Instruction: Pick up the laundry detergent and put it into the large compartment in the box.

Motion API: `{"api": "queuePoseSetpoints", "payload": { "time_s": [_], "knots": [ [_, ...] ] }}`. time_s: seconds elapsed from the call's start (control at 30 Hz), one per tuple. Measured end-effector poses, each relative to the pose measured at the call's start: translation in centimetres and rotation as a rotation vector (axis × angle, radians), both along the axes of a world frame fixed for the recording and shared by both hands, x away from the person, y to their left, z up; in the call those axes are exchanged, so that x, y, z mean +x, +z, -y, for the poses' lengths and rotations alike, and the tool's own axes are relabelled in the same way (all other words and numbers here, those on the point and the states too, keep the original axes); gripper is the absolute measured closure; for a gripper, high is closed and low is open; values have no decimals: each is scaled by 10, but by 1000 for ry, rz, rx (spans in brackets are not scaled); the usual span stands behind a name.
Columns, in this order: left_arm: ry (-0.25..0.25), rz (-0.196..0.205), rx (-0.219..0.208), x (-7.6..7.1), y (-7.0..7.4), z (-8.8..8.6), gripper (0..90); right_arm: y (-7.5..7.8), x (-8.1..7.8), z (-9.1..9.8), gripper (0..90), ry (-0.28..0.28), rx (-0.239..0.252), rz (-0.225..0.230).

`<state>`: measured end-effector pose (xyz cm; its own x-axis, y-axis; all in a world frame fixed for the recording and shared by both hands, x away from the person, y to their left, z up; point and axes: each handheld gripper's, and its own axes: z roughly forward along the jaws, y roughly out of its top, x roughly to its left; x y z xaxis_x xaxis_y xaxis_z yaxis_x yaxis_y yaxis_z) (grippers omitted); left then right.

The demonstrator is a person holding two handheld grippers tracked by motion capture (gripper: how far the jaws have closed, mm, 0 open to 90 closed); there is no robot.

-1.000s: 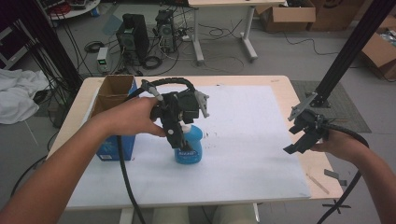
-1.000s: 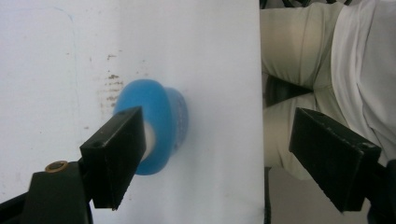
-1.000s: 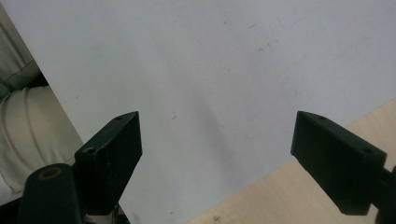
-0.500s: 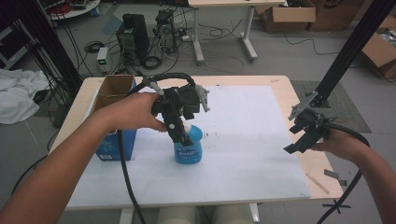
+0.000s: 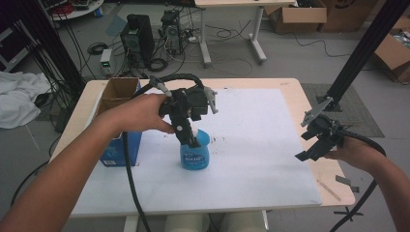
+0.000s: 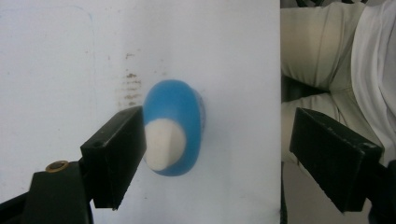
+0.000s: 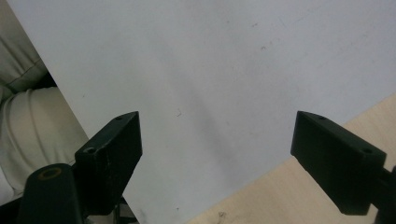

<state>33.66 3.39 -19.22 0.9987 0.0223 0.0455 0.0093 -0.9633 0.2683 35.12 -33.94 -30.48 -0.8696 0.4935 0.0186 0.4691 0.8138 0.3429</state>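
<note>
A blue bottle [image 5: 195, 155] with a white cap stands upright on the white sheet [image 5: 251, 145], near its front left. My left gripper [image 5: 190, 137] hangs over it, pointing down. In the left gripper view the bottle [image 6: 180, 107] is seen from above, and the left gripper [image 6: 224, 154] is open with its jaws wide apart. One jaw sits right beside the white cap [image 6: 161, 143], the other far off it. My right gripper [image 5: 314, 145] is held at the table's right edge, open and empty. The right gripper [image 7: 224, 158] looks down on bare sheet and wood.
A blue carton with an open cardboard top [image 5: 118, 125] stands at the table's left side. A thin stick [image 5: 329, 189] and a small dark piece [image 5: 347, 181] lie on the wooden table [image 5: 309, 104] at the front right. The person's legs [image 6: 327, 56] are past the front edge.
The left gripper has shifted only slightly above the bottle. The bottle stays where it was, and the right gripper has hardly moved.
</note>
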Motion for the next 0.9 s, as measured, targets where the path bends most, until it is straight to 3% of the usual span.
{"api": "queuePoseSetpoints", "payload": {
  "time_s": [0.5, 0.9],
  "knots": [
    [-30, -16, 31, 19, -14, 6, 192, 5, 1, 4, 164, -8, 1, 4],
    [-12, -36, 63, 33, -32, 5, 194, 4, 2, 6, 165, -17, 1, 1]
  ]
}}
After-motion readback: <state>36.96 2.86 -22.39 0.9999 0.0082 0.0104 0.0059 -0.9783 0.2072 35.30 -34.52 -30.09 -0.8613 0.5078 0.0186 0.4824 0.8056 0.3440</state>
